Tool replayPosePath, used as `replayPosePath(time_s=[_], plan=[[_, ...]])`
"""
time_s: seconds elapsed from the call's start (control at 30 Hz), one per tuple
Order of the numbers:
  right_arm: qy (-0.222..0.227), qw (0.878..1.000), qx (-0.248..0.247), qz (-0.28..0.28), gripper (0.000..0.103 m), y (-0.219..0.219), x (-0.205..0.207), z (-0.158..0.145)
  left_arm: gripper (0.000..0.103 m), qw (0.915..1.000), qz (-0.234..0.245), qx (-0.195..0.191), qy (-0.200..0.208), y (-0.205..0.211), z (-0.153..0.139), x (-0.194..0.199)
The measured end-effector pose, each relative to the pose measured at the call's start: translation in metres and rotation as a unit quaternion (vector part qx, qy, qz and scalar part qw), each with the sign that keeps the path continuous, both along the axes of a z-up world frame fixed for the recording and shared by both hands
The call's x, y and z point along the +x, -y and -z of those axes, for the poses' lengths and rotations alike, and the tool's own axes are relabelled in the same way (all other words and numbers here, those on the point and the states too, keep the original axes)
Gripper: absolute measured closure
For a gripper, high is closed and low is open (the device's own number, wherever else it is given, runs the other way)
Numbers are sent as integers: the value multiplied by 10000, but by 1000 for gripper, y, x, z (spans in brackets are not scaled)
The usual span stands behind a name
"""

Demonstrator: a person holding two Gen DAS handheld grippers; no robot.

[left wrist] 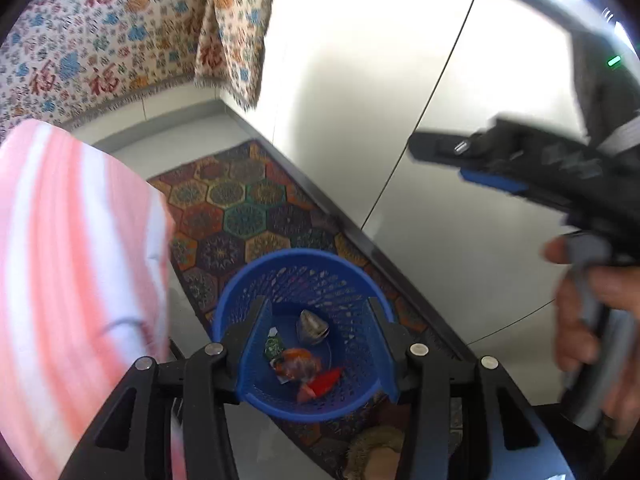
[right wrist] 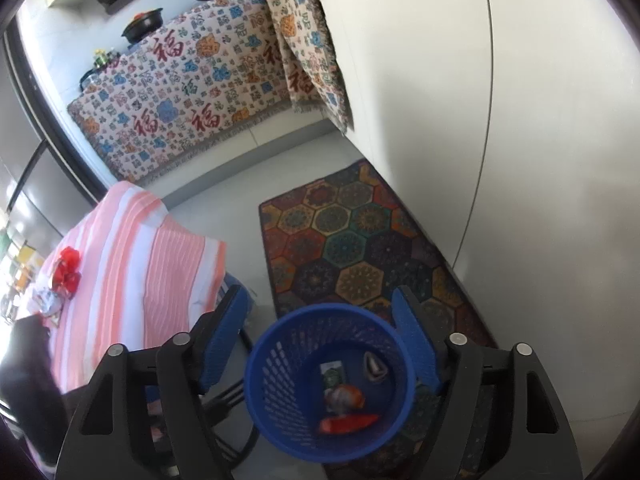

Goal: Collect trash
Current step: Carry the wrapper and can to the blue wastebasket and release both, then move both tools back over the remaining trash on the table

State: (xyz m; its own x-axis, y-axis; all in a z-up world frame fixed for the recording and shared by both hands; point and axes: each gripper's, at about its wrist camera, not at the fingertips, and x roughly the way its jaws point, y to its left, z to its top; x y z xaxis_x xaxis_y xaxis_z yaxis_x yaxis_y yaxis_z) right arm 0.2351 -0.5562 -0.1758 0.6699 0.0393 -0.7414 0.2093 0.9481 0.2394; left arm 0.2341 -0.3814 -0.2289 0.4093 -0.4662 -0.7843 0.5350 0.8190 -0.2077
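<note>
A blue mesh basket (left wrist: 304,264) (right wrist: 256,360) stands on the floor at the rug's edge. Inside lie a red wrapper (left wrist: 326,380) (right wrist: 348,424), an orange crumpled wrapper (left wrist: 298,362) (right wrist: 344,398), a silver piece (left wrist: 312,326) (right wrist: 375,366) and a green scrap (left wrist: 274,346) (right wrist: 332,374). My left gripper (left wrist: 318,320) hangs open over the basket with nothing between its fingers. My right gripper (right wrist: 320,304) also stands open above the basket and is empty. More red wrappers (right wrist: 66,268) and a crumpled silvery piece (right wrist: 48,300) lie on the pink striped tablecloth (right wrist: 160,256).
A hexagon-patterned rug (right wrist: 344,240) runs along a pale cabinet wall (right wrist: 440,120). A counter draped in patterned cloth (right wrist: 180,92) with pans stands at the back. Dark chair legs (right wrist: 224,400) sit left of the basket. A hand (left wrist: 592,312) holds the right gripper's handle.
</note>
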Motion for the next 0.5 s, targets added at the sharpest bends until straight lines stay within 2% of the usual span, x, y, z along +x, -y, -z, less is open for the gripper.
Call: replayPosePath(time_s=[0.13,0.3,0.4,0.5], plan=[[203,9994,-249,-157,17,-18,-2,-10,48,9994,-190,-89,274,-35,-31,-28],[407,9947,-543,-770,14,-68,-6,-17,47,9958,-732,136,534,-111,-48,-61],[465,9864,-791,-1362,14,-119,-8,-18,47,9903,-1270,264,500,-165,-46,-74],[510,9721,-1001,-2059,14,-177,-15,-15,47,9809,-1834,452,467,-217,-41,-84]])
